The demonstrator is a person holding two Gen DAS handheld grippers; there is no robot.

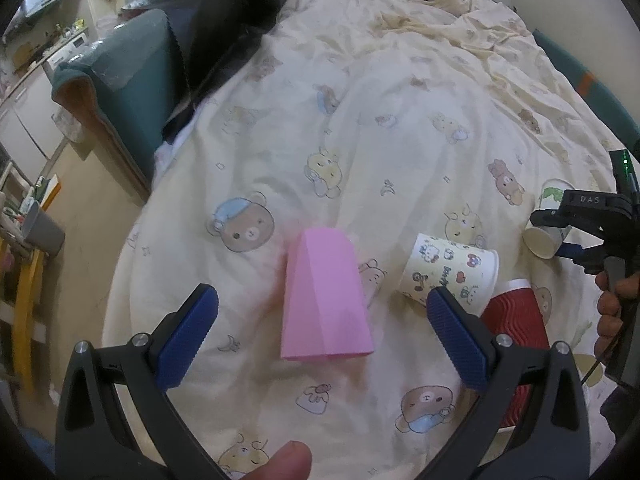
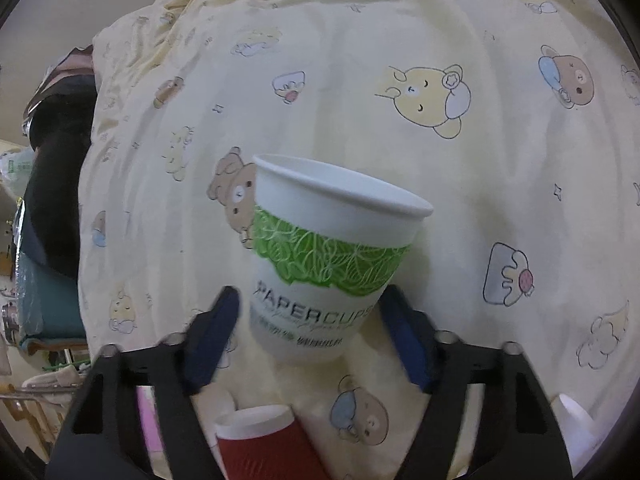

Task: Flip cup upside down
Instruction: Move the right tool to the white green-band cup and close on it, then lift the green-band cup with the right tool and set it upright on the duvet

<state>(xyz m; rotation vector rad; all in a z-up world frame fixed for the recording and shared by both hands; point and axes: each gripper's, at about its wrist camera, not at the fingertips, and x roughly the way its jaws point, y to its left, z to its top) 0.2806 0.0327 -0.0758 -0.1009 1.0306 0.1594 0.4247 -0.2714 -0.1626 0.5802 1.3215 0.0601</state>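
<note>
A white paper cup with a green leaf band (image 2: 324, 256) lies tilted on the bear-print quilt (image 2: 400, 40), rim pointing away. My right gripper (image 2: 308, 320) is open with its blue fingers on either side of the cup's base; the right pad is close to the wall, the left apart. The same cup (image 1: 550, 220) and right gripper (image 1: 560, 232) show at the right edge of the left wrist view. My left gripper (image 1: 320, 312) is open and empty above a pink cup (image 1: 326, 300) standing upside down.
A cartoon-print paper cup (image 1: 450, 272) lies on its side next to a red ribbed cup (image 1: 516, 328) with a white rim, also seen low in the right wrist view (image 2: 264, 448). The bed's left edge drops to the floor beside a teal chair (image 1: 128, 92).
</note>
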